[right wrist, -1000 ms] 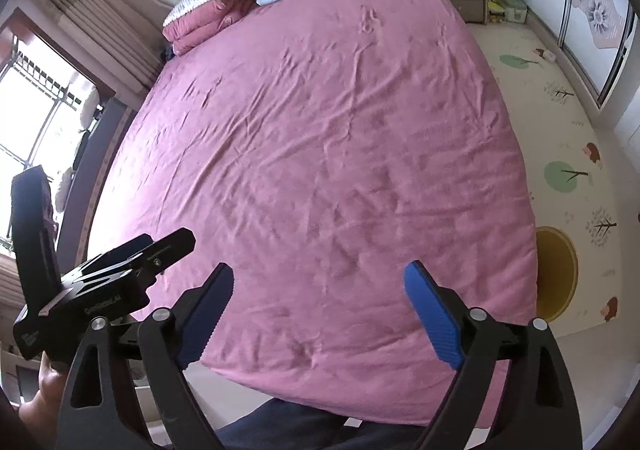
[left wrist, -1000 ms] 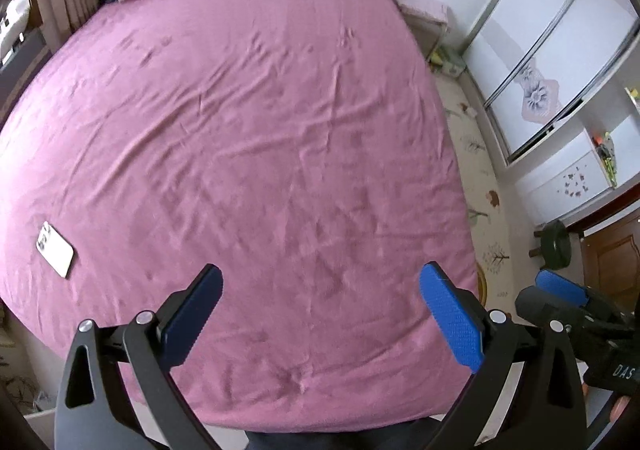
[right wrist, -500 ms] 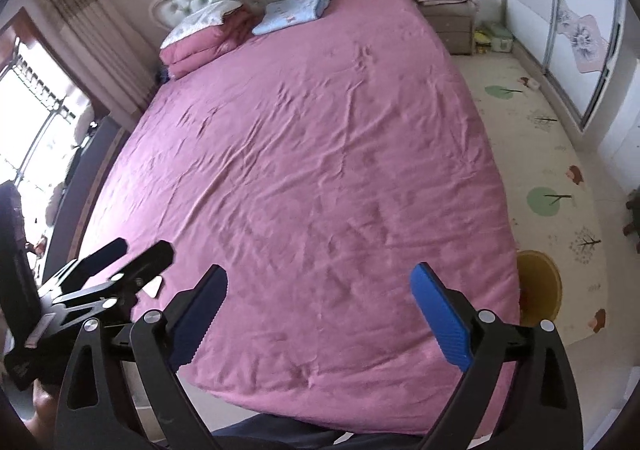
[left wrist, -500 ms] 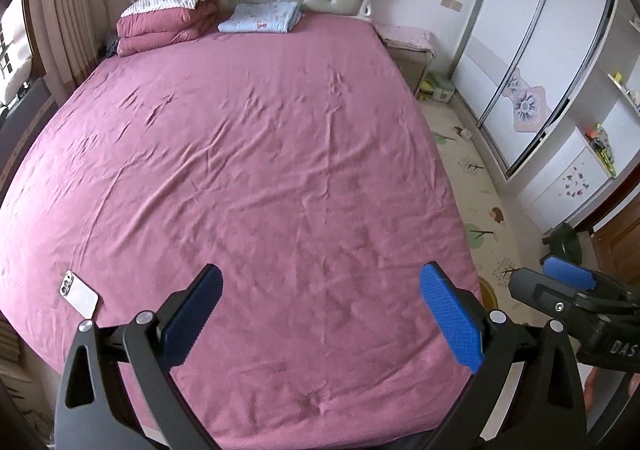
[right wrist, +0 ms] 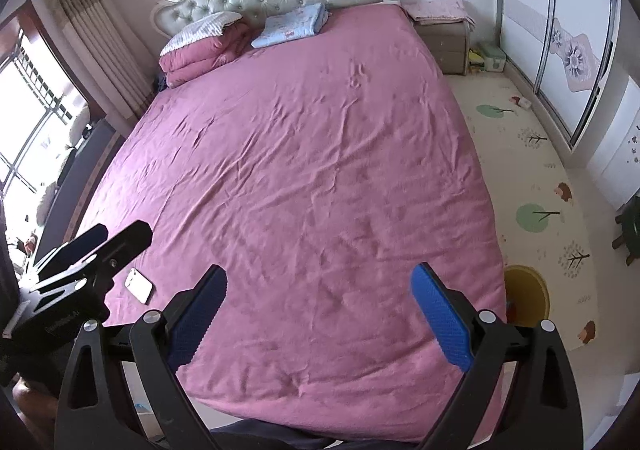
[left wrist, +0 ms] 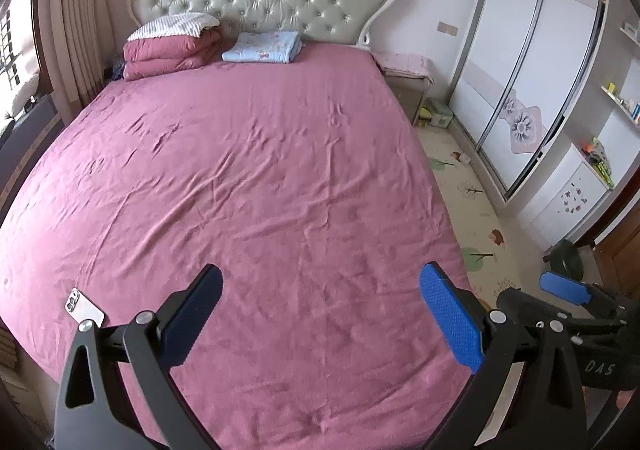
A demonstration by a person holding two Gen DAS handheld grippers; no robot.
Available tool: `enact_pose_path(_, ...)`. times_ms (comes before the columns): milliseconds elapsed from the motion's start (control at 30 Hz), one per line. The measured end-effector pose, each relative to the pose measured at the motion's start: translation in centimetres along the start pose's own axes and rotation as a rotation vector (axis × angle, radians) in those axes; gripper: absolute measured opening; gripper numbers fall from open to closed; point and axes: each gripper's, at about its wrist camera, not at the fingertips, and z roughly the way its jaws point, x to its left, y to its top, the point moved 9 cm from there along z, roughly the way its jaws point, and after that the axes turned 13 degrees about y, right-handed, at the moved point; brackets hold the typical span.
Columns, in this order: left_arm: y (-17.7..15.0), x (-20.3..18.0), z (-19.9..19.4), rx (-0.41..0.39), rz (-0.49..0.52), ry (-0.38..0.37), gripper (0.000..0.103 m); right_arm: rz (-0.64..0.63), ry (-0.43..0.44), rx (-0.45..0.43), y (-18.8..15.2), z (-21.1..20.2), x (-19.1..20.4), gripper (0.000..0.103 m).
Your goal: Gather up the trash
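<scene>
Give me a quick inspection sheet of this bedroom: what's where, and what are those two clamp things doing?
Surface: bed, pink sheet, wrinkled.
Job's things: small scrap on floor mat, possibly trash; yellow bin beside the bed's foot.
Clutter: phone on the bed; folded quilt; blue blanket.
Grippers: left gripper and right gripper open, fingers empty, above the bed.
Cables: nothing seen.
Surroundings: headboard, wardrobe, nightstand.

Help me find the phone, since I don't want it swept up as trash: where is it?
The phone lies on the pink bedsheet near the bed's foot-end left corner, just beyond the left gripper; the right wrist view shows it too.
</scene>
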Motion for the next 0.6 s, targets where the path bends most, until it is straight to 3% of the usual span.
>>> enact_pose_path(333,0.1,-0.06,-0.35,-0.01,-0.023,-0.036,0.099,0.014,0.001,-0.01,0.0,-0.35,0.12,0.09)
enact_pose_path(600,-0.23,-0.02,0.19,0.018,-0.003,0.0,0.099,0.033,0.005,-0.005,0.02,-0.29,-0.08,0.09)
